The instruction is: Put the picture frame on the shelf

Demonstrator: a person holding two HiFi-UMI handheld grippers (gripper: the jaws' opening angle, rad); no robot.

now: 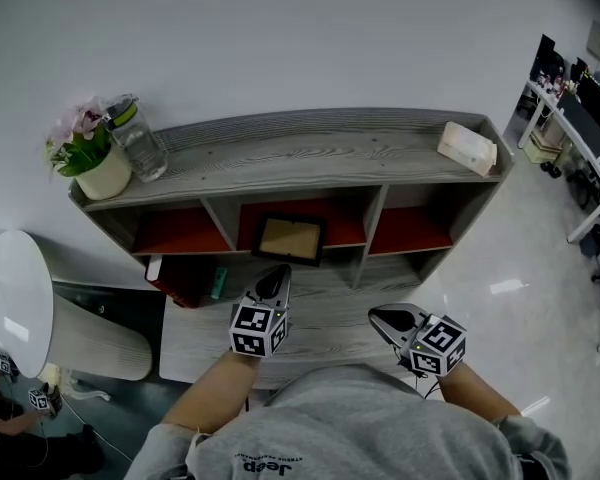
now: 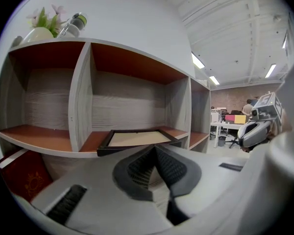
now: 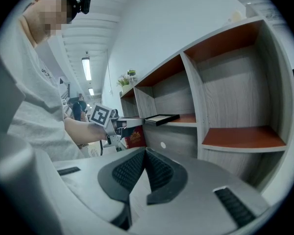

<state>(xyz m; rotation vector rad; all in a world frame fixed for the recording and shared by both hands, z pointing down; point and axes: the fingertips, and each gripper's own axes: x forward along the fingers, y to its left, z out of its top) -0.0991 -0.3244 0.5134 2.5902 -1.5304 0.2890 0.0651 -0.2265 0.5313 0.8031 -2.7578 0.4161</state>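
The black picture frame [image 1: 290, 238] lies flat on the red-brown floor of the shelf's [image 1: 310, 153] middle compartment, its front edge jutting slightly past the lip. In the left gripper view the frame [image 2: 137, 138] sits just beyond my left gripper [image 2: 154, 149], which is shut with nothing between its pads. From the head view the left gripper [image 1: 277, 274] hovers just in front of and below the frame, apart from it. My right gripper [image 1: 378, 315] is lower right, also shut and empty [image 3: 145, 152], with the frame [image 3: 161, 118] off to its left.
On the shelf top stand a flower pot [image 1: 95, 163], a glass jar [image 1: 138, 140] and a tissue box [image 1: 468, 148]. A red book [image 1: 185, 278] leans in the lower left bay. A round white table [image 1: 15, 303] is at left, office desks [image 1: 580, 138] at right.
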